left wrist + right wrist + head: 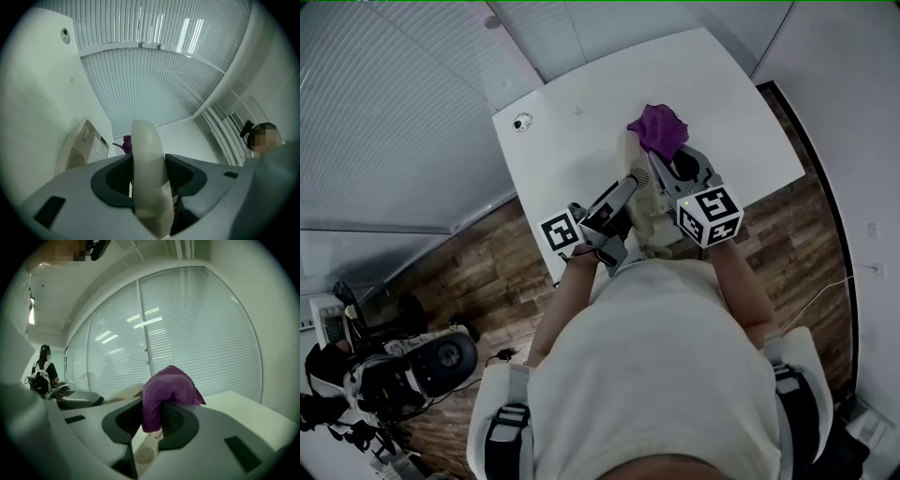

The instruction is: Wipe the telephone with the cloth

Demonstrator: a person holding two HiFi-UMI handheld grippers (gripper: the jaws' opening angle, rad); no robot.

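1. Head view: We stand over the white table (572,141) with the cream telephone (649,220) between our two tools. The left gripper (630,187) reaches in from the left. The right gripper (667,157) carries the purple cloth (658,129) at its tip, out past the telephone's far end. To wipe well, we judge that we should hold the left side steady as a brace. The right should lay a flat fold of cloth on the plastic and draw it along in long, light strokes, not dab with the bunched tip.

2. Left gripper view: The left gripper (149,187) has its jaws spread wide and closed on the rounded cream handset (146,150), which fills the gap between them. The telephone's base (79,147) sits on the table just to the left, apart from the handset. The cloth (126,143) shows as a small purple patch beyond. We would keep this grip firm and avoid rolling the handset while the cloth works.

3. Right gripper view: The right gripper (152,420) is clamped on the cloth (168,385), which bulges above the jaws and hangs down between them. Below the jaws lies a cream part of the telephone with a slotted grille (144,453). We cannot tell whether the cloth touches it.
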